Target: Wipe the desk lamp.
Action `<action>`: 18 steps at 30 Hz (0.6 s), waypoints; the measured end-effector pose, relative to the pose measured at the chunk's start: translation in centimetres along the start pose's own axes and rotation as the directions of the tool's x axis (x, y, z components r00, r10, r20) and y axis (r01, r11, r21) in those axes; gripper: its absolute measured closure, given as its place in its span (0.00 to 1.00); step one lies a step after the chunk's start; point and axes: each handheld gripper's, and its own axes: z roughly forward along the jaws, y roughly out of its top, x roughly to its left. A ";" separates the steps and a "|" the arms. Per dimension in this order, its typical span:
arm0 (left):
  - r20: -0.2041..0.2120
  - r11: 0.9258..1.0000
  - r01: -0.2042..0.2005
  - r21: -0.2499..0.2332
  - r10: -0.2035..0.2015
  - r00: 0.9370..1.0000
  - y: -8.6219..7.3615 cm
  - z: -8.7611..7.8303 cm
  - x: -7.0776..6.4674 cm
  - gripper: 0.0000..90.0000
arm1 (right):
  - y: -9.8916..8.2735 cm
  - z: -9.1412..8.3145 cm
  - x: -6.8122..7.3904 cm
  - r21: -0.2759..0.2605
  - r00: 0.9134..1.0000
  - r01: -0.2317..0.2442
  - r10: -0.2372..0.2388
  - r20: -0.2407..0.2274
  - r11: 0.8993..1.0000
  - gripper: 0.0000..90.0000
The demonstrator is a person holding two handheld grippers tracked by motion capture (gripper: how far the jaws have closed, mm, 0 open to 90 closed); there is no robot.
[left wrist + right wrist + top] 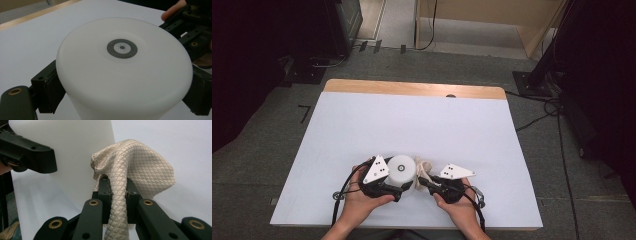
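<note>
The left gripper (398,192) clamps a smooth, matte white cylinder (123,72) that stands upright on the white table (412,125) near its front edge, flat round top up. The right gripper (117,187), nearly closed, pinches a beige diamond-quilted cloth (135,167), which bunches upward against the cylinder's side.

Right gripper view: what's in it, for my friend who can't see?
The right gripper pinches a beige quilted cloth between its black fingers. The cloth touches a white container over the white table. The left gripper is at upper left.
</note>
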 end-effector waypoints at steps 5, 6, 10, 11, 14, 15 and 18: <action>0.066 0.999 -0.053 0.012 0.052 0.996 0.1 -0.2 0.4 0.10 | 0.1 -0.2 0.2 -0.009 1.000 0.005 -0.005 -0.004 1.000 0.89; 0.077 0.998 -0.058 0.018 0.056 0.995 0.1 -0.1 0.5 0.10 | 0.1 -0.2 0.2 -0.010 1.000 0.008 -0.008 -0.004 1.000 0.89; 0.105 0.998 -0.054 0.024 0.051 0.993 -0.2 0.2 0.9 0.10 | 0.1 -0.2 0.3 -0.012 1.000 0.012 -0.012 -0.008 1.000 0.89; 0.105 0.998 -0.054 0.024 0.051 0.993 -0.2 0.2 0.9 0.10 | 0.1 -0.2 0.3 -0.012 1.000 0.012 -0.012 -0.008 1.000 0.89; 0.125 0.998 -0.058 0.017 0.056 0.991 -0.4 0.1 1.3 0.10 | 0.2 -0.5 0.5 -0.029 1.000 0.016 -0.016 -0.015 0.999 0.90; 0.125 0.998 -0.058 0.017 0.056 0.991 -0.4 0.1 1.3 0.10 | 0.2 -0.5 0.5 -0.029 1.000 0.016 -0.016 -0.015 0.999 0.90; 0.148 0.999 -0.051 0.004 0.050 0.988 -0.6 0.1 1.7 0.10 | 0.6 -0.8 0.9 -0.058 0.999 0.033 -0.034 -0.022 0.998 0.90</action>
